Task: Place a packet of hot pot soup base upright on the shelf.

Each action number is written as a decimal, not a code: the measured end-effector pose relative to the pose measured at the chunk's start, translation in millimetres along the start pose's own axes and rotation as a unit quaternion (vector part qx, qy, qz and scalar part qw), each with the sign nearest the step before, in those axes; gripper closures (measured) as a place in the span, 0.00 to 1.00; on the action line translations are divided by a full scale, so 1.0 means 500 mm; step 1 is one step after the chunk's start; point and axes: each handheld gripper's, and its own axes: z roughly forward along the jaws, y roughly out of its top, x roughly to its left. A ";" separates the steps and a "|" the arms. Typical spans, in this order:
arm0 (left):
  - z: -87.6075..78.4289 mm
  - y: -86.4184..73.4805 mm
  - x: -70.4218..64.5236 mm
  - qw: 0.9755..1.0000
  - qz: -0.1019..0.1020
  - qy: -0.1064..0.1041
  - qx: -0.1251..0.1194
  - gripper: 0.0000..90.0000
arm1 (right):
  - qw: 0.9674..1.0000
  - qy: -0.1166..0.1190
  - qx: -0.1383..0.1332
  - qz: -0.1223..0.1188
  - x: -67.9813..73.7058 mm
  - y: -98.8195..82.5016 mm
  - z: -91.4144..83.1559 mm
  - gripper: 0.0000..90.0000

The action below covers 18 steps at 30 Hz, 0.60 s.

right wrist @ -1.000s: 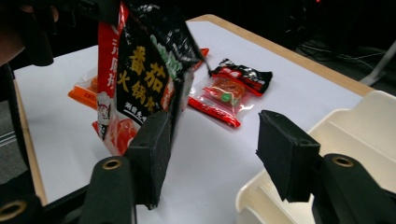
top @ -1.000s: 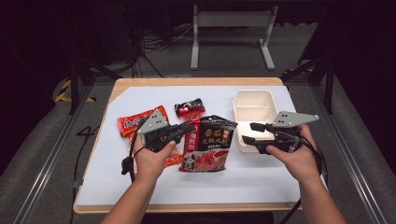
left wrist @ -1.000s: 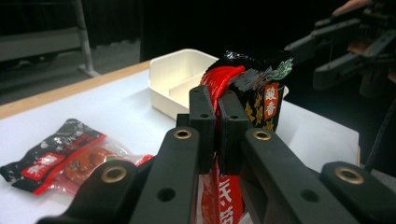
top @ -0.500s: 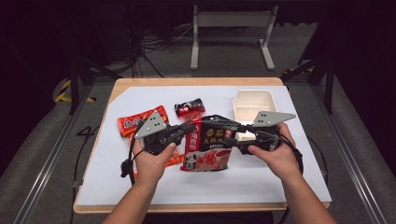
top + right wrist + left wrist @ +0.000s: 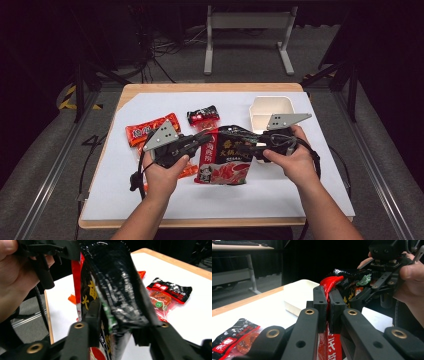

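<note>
**Bag held at both sides, right grip the weak point**

The left gripper (image 5: 202, 140) is clamped tight on the red left edge of the bag (image 5: 226, 156); in the left gripper view the red film (image 5: 329, 285) is bunched between the closed jaws. The bag hangs upright between the two hands above the white mat (image 5: 280, 195), just in front of the white tub (image 5: 270, 107).

The right gripper (image 5: 252, 145) has just been closing on the bag's black top corner. In the right gripper view the folded black film (image 5: 120, 290) sits between its jaws, but whether both pads press on it I cannot tell; one jaw looks to touch and the other is hidden behind the film.

What could go wrong, as I judge it:
- If the right jaws catch only a loose fold, the film may slide out when the hands pull apart, and the bag would swing down from the left grip
- Pulling with the grips set on one layer each could tear the film unevenly and spill the contents over the mat or onto the small packet (image 5: 203, 115)
- A sudden give could knock the tub
</note>
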 end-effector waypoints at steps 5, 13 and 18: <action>-0.002 0.000 0.003 1.000 -0.007 -0.006 0.001 0.96 | 1.000 0.012 0.011 -0.016 -0.001 0.005 -0.002 0.82; -0.004 0.003 0.006 1.000 -0.006 -0.008 0.004 0.95 | 0.999 -0.001 0.012 -0.033 -0.003 0.017 -0.008 0.85; -0.006 0.004 0.008 1.000 -0.006 -0.005 0.001 0.93 | 0.999 -0.006 0.005 -0.037 -0.003 0.027 -0.012 0.86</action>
